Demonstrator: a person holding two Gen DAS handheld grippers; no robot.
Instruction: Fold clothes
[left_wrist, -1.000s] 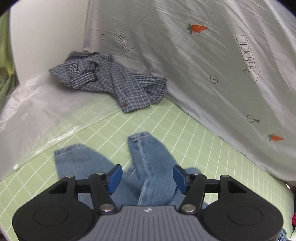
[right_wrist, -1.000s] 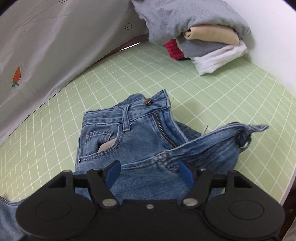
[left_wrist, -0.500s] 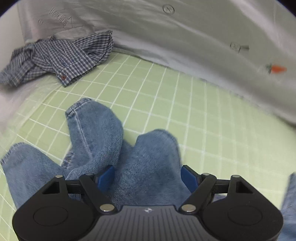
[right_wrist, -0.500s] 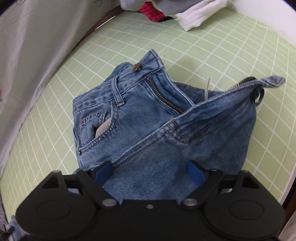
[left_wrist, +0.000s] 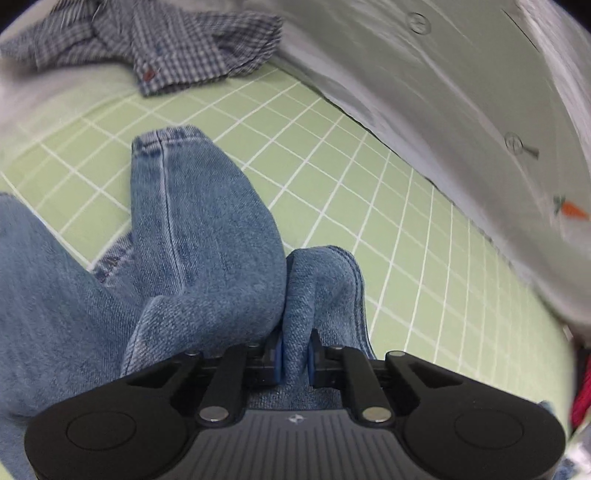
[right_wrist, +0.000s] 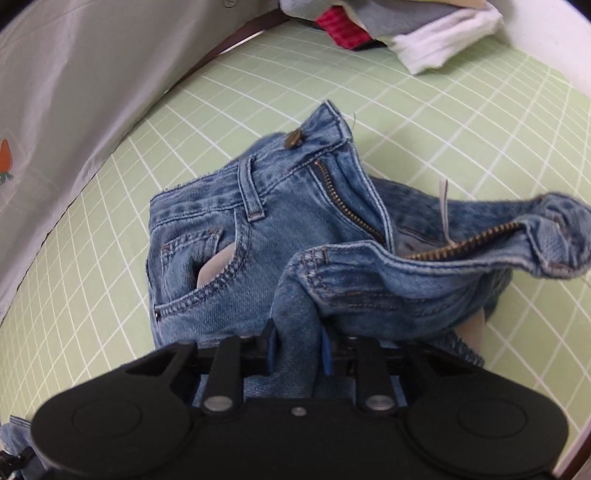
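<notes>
A faded blue denim pair of jeans (right_wrist: 258, 236) with a brass zipper and button is seen on a light green worktop (right_wrist: 461, 122) gridded with white lines. A blue-and-white checked shirt (left_wrist: 177, 48) is shown beside a grey sheet (left_wrist: 461, 92) printed with orange carrots. Blue pads are carried on each black gripper (left_wrist: 294, 354) (right_wrist: 298, 347).

The left gripper (left_wrist: 294, 357) was built with a black body, ribbed dark grey at the centre, with a small white logo, round silver pivot screws, and blue finger pads (left_wrist: 277, 356). The right gripper (right_wrist: 298, 349) was all black, with silver screws, circular recesses and blue pads (right_wrist: 325, 350).
</notes>
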